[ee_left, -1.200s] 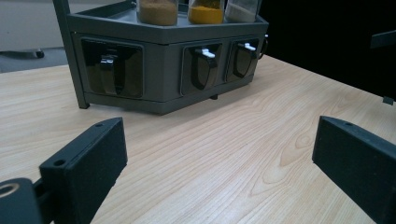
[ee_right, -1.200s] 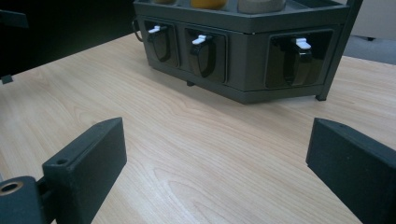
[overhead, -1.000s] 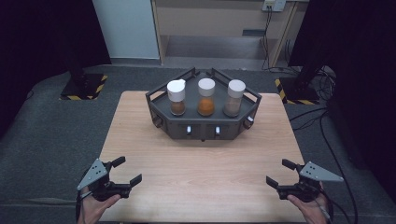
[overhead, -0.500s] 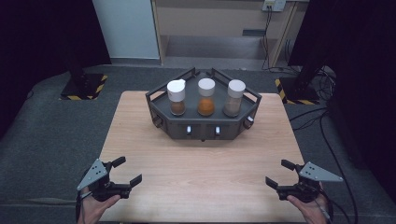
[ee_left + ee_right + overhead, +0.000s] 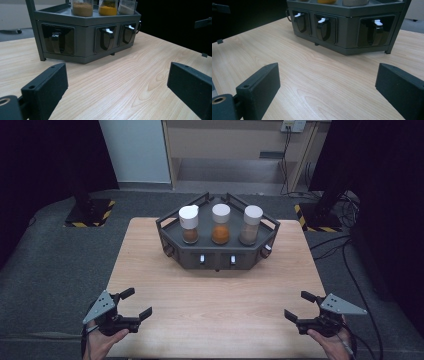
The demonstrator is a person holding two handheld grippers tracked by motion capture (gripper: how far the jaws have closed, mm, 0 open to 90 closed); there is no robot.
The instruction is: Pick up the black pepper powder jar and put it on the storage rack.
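Hovering low at the bottom of the high view, both grippers are empty with jaws spread wide: the left gripper (image 5: 131, 309) at lower left, the right gripper (image 5: 299, 307) at lower right, each near the front edge of the table (image 5: 215, 305) and well apart from the rack (image 5: 218, 256).

Bare wood lies between them and the rack, so the approach is unobstructed.

The rack sits in the upper middle of the high view, toward the table's far edge. Its front faces carry small drawers (image 5: 108, 38) with white-tipped handles, seen in the upper part of both gripper views. On its top tray stand 3 jars in a row: the left jar (image 5: 189, 224) with brownish powder, the middle jar (image 5: 220, 223) with orange, the right jar (image 5: 251, 224) with a pale fill. All 3 are upright, capped white, close but apparently not touching.

I judge the step in hand to be the reach toward the rack. To do it well, keep the jaws wide, settle on 1 target early, and come in level with it. For a jar, straddle the glass below the cap and clear the tray's rail. For a drawer, line the jaws squarely on its handle, and steady the rack with the other gripper so it does not slide.
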